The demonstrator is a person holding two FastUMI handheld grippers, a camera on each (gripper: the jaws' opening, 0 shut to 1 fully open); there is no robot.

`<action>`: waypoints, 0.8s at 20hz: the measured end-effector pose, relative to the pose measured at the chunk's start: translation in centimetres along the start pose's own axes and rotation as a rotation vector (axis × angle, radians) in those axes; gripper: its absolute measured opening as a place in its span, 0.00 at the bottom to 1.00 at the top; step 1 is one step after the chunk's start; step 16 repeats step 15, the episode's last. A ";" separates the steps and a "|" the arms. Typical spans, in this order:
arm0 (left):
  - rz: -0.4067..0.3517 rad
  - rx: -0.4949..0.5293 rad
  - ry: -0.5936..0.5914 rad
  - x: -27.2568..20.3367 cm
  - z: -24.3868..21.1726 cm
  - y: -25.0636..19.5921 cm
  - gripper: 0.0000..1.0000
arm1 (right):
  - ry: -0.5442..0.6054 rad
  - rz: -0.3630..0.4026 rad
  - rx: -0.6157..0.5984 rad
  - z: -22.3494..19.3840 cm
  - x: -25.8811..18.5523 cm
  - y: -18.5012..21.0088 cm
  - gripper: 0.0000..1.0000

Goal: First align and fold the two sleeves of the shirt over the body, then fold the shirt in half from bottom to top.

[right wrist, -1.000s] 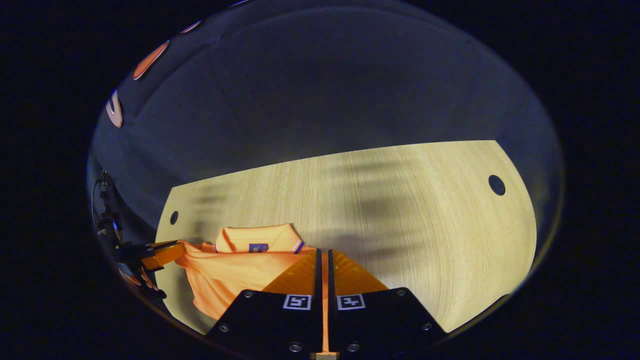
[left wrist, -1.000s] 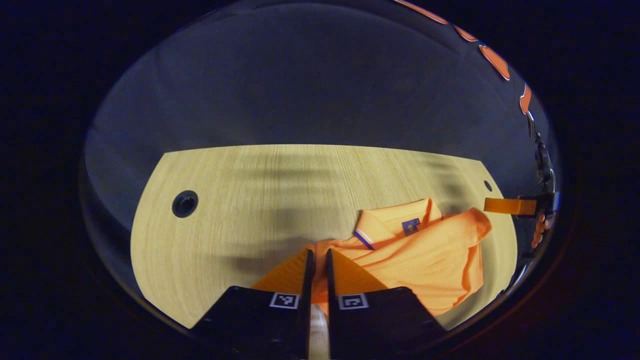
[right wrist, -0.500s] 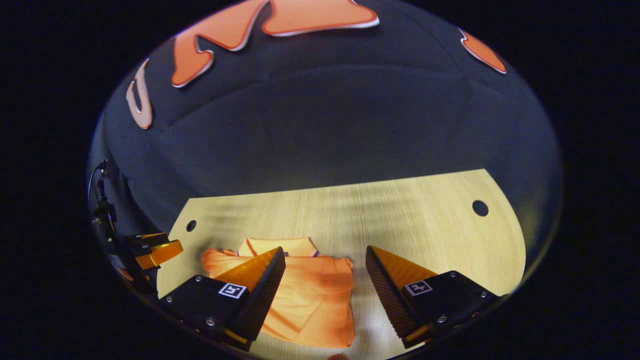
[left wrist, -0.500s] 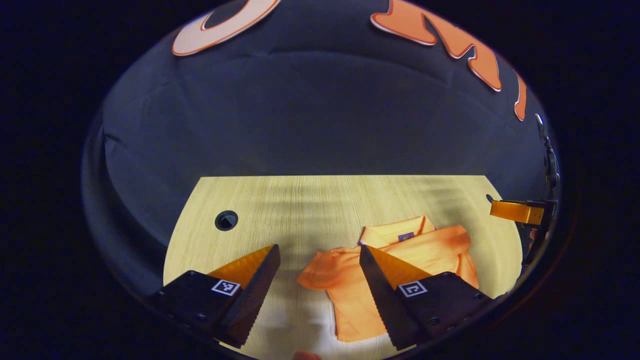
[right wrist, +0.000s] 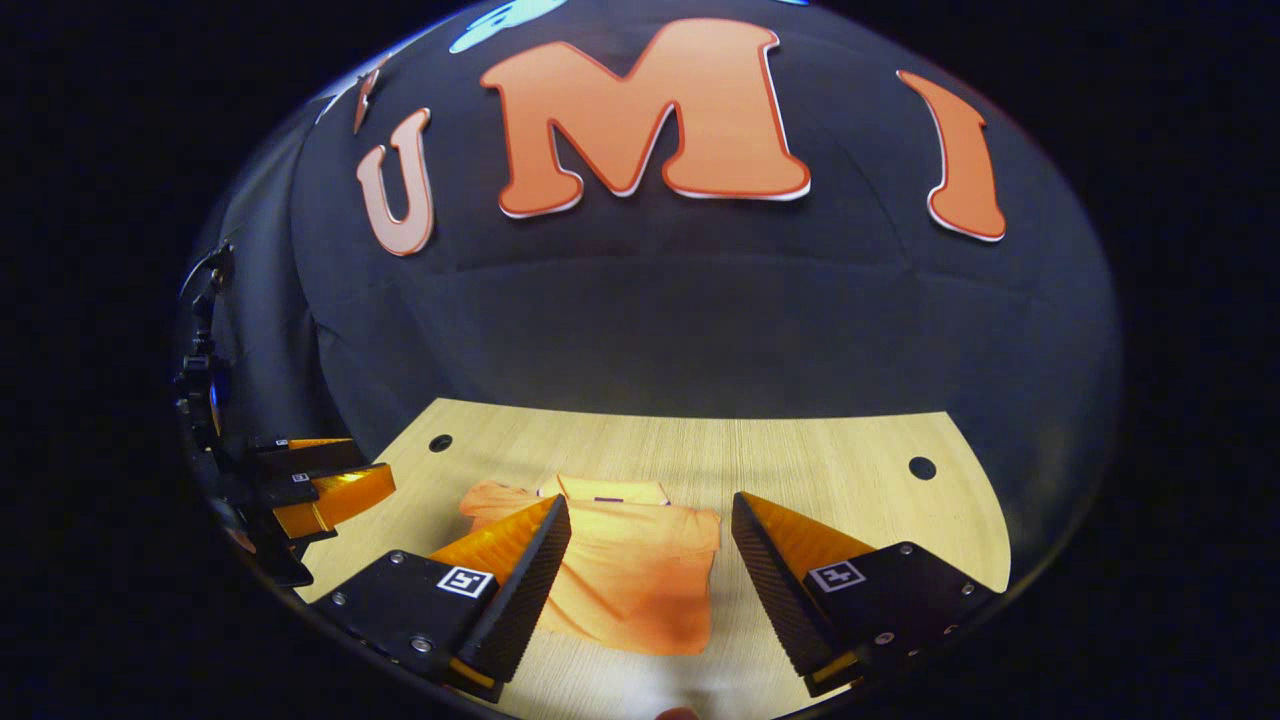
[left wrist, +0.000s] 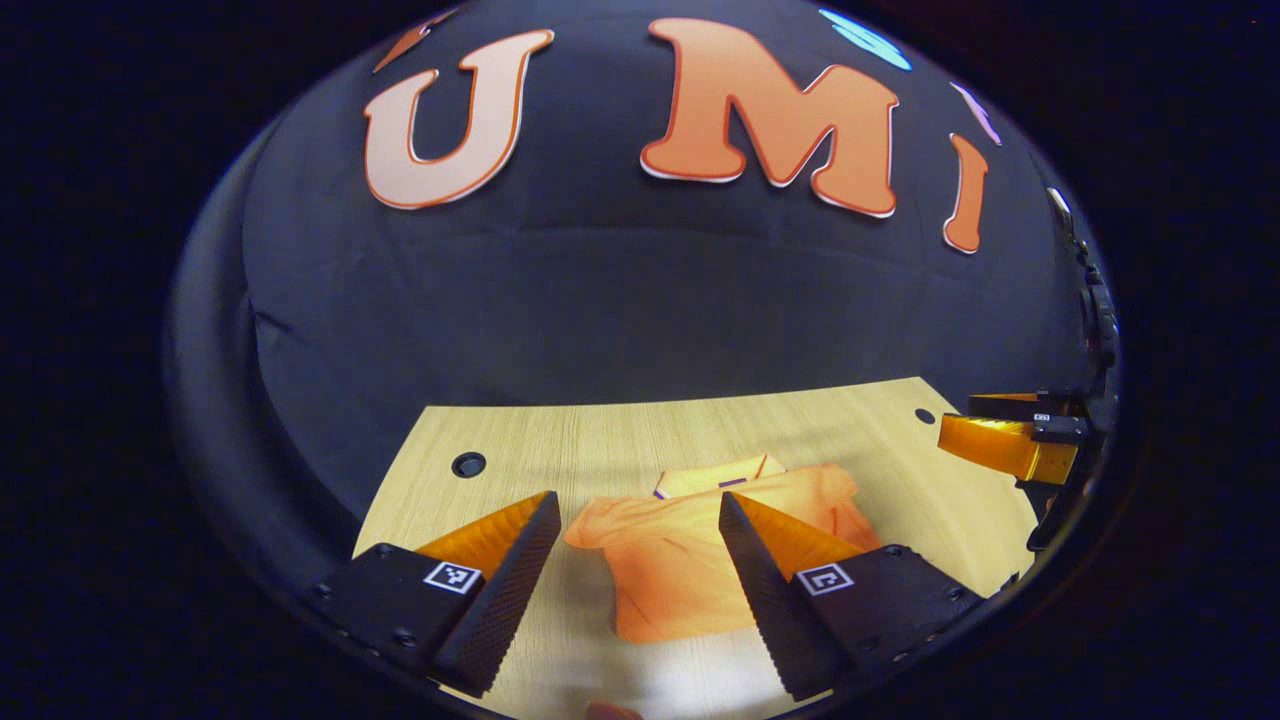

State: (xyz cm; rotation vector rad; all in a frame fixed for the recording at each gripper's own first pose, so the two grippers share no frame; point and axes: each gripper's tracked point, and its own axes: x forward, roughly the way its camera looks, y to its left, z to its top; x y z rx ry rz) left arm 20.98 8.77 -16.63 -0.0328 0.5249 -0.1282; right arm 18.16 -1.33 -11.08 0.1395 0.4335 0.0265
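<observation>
In the left gripper view, the left gripper point(left wrist: 637, 560) hangs above a wooden table point(left wrist: 560, 445), jaws spread wide and empty. An orange shirt point(left wrist: 700, 550) lies folded on the table beyond them, collar toward the far wall. In the right gripper view, the right gripper point(right wrist: 650, 560) is likewise spread and holds nothing above the shirt point(right wrist: 625, 570).

A pale wooden table point(right wrist: 830, 450) bears a folded orange shirt point(right wrist: 640, 580).
</observation>
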 end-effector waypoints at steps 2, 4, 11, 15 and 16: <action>0.011 -0.009 -0.040 -2.1 0.4 -0.5 0.98 | -0.045 -0.003 -0.021 0.4 -2.2 0.4 0.99; 0.023 -0.015 -0.079 -4.6 0.8 -0.9 0.98 | -0.089 -0.006 -0.046 0.9 -4.5 0.8 0.99; 0.065 -0.025 -0.216 -10.8 0.4 -3.1 0.98 | -0.222 0.001 -0.061 0.5 -10.5 2.0 0.98; 0.076 -0.018 -0.281 -13.9 -0.6 -4.3 0.98 | -0.264 0.007 -0.076 -1.4 -13.4 2.6 0.98; 0.076 -0.018 -0.281 -13.9 -0.6 -4.3 0.98 | -0.264 0.007 -0.076 -1.4 -13.4 2.6 0.98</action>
